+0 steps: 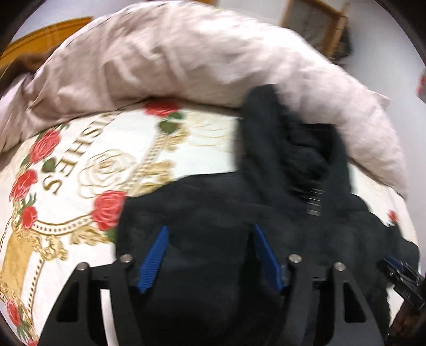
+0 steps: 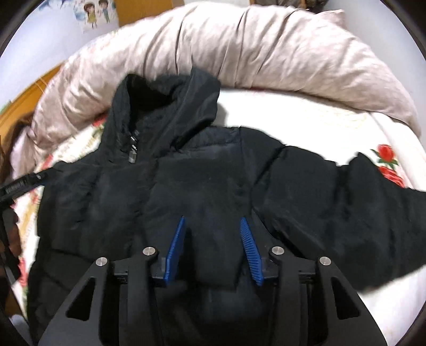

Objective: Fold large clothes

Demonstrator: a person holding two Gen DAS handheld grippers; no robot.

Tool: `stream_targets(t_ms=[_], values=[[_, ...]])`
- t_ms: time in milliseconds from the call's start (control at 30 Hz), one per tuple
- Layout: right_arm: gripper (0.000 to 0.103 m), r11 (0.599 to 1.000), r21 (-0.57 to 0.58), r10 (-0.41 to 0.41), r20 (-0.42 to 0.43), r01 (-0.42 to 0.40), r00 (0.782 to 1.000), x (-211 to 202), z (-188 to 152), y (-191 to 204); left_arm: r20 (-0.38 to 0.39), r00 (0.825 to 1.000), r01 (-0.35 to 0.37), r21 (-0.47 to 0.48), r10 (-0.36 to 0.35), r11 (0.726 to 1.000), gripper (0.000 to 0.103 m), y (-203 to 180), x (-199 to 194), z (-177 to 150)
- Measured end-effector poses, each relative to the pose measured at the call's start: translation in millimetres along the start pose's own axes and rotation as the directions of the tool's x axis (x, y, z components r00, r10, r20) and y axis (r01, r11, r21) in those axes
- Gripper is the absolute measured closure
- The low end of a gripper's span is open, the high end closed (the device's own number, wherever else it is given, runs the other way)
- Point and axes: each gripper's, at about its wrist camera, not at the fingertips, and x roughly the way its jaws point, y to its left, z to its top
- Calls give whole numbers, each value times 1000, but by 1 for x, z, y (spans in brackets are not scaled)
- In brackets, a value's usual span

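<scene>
A black padded jacket (image 2: pixel 202 175) lies front up on the bed, zip closed, collar (image 2: pixel 165 106) toward the duvet, one sleeve (image 2: pixel 372 202) stretched to the right. It also shows in the left wrist view (image 1: pixel 226 213). My right gripper (image 2: pixel 213 226) is open just above the jacket's chest, blue pads apart over the fabric. My left gripper (image 1: pixel 210 234) is open over the jacket's left side, nothing between its pads. The right gripper's tip (image 1: pixel 399 274) shows at the left wrist view's lower right; the left gripper's tip (image 2: pixel 24 183) shows at the right wrist view's left edge.
A rose-printed white and gold bedsheet (image 1: pixel 80 173) covers the bed. A bunched pale pink duvet (image 2: pixel 266 53) lies along the far side behind the jacket. A wooden headboard (image 1: pixel 48 34) and a wooden-framed object (image 1: pixel 314 24) stand beyond.
</scene>
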Motion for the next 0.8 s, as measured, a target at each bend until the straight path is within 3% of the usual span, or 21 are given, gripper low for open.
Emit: stream_targets(t_ms=[100,300,467,633,800], values=[[61,1000,13,-13,-60,13,998,25,-15,-4,-22,1000,-8,18,9,1000,38,3,22,-4],[62,999,-10,-40,-77,39,996,31,-26,-5,-7,999,-41,80,42,996,37,-10,50,-21],[62,997,-13,-70,-73,70,995,13,-17,-5,-12,999,-46,79,47,996,38,-9,29,-14],[62,999,2,-53,19,53,998,-25,-10,-10,73,997,28,52,-32,998,38,-3,-23,-17],[62,999,-8,-35,-107,35,994,14,-20,-9,-30,1000,-8,54,9,999,37,3,8,-40]])
